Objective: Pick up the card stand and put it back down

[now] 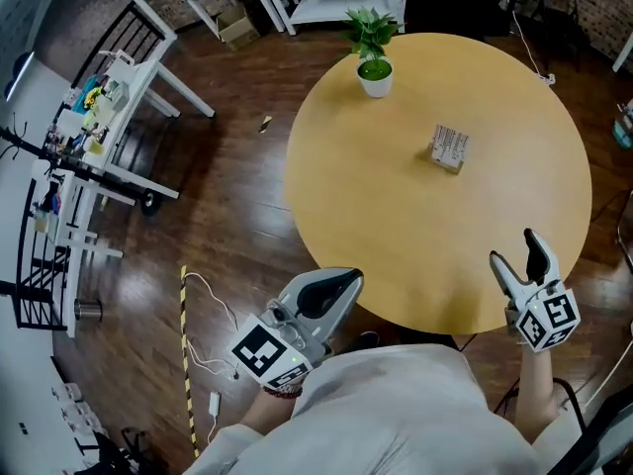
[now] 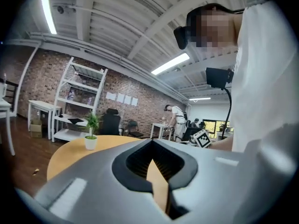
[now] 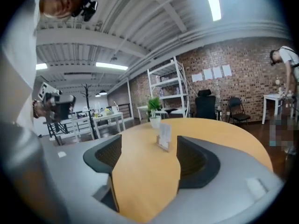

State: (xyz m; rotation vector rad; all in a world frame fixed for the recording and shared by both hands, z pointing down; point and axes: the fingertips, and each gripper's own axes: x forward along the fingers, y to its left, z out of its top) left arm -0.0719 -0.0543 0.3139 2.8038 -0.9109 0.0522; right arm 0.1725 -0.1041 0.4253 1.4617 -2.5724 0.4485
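risk: spread right gripper (image 1: pixel 514 248) well apart from stand (image 1: pixel 449 147), clumsy reach could topple it; left gripper (image 1: pixel 348 280) pressed together, empty.

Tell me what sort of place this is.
Most likely an open-plan office or lab workspace. There is a brick wall, white shelving and black office chairs behind a round wooden table, with long ceiling lights overhead.
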